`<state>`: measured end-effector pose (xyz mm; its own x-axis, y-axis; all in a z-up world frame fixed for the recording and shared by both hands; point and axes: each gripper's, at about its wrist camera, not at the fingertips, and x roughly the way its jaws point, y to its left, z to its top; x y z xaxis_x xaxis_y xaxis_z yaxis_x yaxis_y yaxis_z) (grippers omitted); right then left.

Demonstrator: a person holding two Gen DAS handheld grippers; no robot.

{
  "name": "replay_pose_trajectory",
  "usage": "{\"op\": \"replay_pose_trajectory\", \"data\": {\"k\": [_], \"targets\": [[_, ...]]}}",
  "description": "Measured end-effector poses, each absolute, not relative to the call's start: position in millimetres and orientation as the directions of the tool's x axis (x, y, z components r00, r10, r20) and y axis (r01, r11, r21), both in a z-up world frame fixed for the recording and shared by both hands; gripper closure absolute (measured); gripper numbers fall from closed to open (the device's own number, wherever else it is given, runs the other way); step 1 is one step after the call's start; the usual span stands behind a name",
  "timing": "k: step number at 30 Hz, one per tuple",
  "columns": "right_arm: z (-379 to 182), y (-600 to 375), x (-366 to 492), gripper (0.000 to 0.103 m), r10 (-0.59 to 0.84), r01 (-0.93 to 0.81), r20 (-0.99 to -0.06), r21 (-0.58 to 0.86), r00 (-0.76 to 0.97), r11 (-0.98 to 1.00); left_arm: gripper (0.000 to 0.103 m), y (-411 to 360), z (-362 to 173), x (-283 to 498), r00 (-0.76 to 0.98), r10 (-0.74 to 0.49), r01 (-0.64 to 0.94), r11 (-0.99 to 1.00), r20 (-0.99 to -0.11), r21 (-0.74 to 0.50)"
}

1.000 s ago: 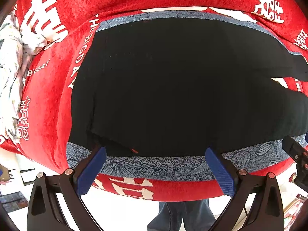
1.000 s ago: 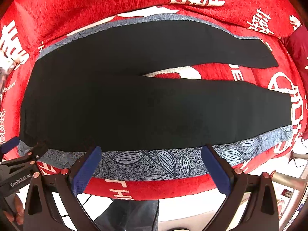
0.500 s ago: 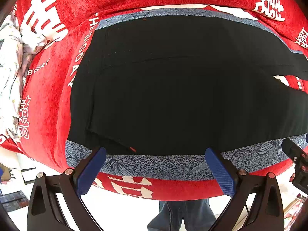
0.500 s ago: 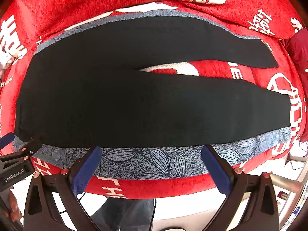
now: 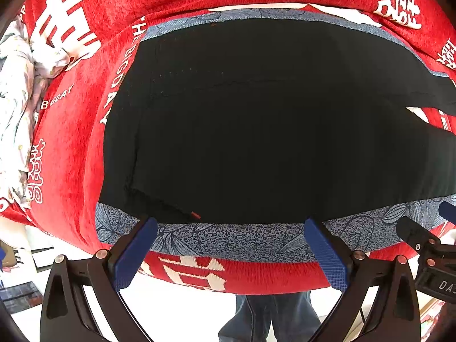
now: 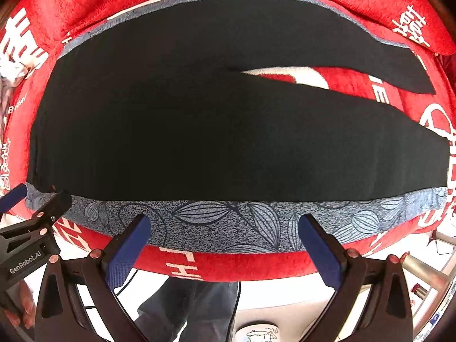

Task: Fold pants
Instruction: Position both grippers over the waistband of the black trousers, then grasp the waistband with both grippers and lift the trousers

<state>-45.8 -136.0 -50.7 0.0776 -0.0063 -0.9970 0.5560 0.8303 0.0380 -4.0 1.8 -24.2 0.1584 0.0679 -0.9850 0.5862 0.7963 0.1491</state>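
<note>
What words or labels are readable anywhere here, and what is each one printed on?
"GenRobot.AI": on the left gripper, seen from the right wrist camera.
"DA": start of a label cut off by the frame edge, on the right gripper.
"BIGDAY": white letters on the red blanket.
"THE BIGDAY": same blanket, beside the black pants; its last letters are hard to read.
Large white characters: on the blanket, decorative.

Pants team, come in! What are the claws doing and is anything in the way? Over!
Left claw open, right claw open, both empty. Black pants flat, legs apart, unfolded. Nothing lying on them.
</note>
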Motion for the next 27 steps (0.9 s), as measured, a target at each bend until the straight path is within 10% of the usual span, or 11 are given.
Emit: {"op": "replay_pose_trajectory", "data": {"k": [27], "targets": [[-67, -125, -41, 0.000, 0.018, 0.549, -0.999, 0.039, 0.043, 0.835, 0.000, 26, -35, 8, 0.138, 0.010, 0.553, 0.829, -0.990, 0.086]]}}
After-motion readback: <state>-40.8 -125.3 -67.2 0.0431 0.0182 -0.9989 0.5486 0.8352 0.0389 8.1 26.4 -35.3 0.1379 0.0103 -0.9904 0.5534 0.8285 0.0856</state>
